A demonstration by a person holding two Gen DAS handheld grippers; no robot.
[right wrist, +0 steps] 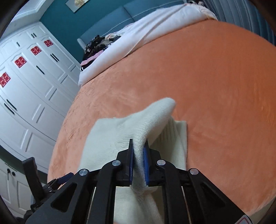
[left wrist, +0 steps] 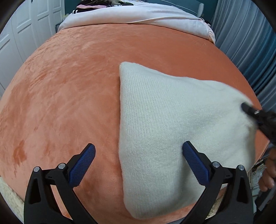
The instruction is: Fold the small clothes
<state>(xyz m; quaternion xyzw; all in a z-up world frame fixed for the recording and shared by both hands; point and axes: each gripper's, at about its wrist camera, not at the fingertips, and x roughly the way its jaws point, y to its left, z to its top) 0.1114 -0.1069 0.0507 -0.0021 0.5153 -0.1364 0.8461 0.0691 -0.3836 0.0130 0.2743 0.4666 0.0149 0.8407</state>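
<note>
A cream knitted garment (left wrist: pixel 165 131) lies on the orange blanket (left wrist: pixel 69 89) of a bed. My left gripper (left wrist: pixel 138 153) hangs open just above its left edge, one blue pad over the blanket and the other over the knit, holding nothing. My right gripper (right wrist: pixel 138 148) is shut on a bunched fold of the cream garment (right wrist: pixel 155 113), which rises in a ridge from the pads. In the left wrist view the right gripper's black tip (left wrist: pixel 248 109) shows at the garment's right corner.
A white quilt (left wrist: pixel 138 15) and a heap of dark clothes (right wrist: pixel 96 46) lie at the far end of the bed. White wardrobe doors (right wrist: pixel 31 82) stand to the left and grey-blue curtains (left wrist: pixel 250 43) to the right. A hand (left wrist: pixel 267 175) shows at the right edge.
</note>
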